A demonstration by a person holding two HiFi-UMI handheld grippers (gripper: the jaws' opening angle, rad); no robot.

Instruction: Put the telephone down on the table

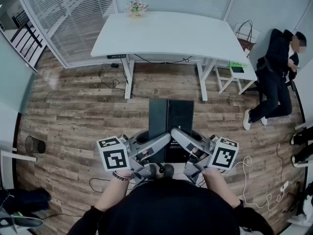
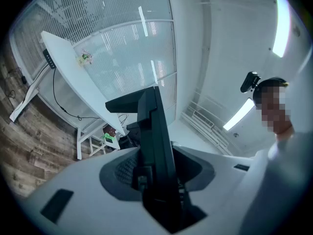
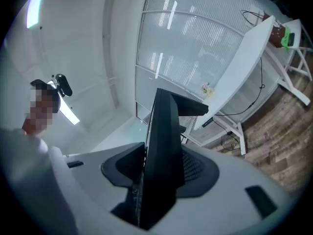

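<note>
The telephone (image 1: 171, 119) is a flat black slab held up in front of me over the wood floor, well short of the white table (image 1: 166, 35). My left gripper (image 1: 162, 141) comes in from the left and my right gripper (image 1: 179, 137) from the right, and both clamp its lower part. In the left gripper view the telephone (image 2: 154, 141) stands edge-on between the grey jaws of the left gripper (image 2: 157, 180). The right gripper view shows the same: the telephone (image 3: 164, 141) fills the gap in the right gripper (image 3: 155, 182).
A small flower pot (image 1: 136, 8) stands at the table's far edge. A person (image 1: 276, 77) sits at the right beside a white stool (image 1: 235, 74). A dark bin (image 1: 35, 144) is at the left, and cables (image 1: 264, 195) lie on the floor at the right.
</note>
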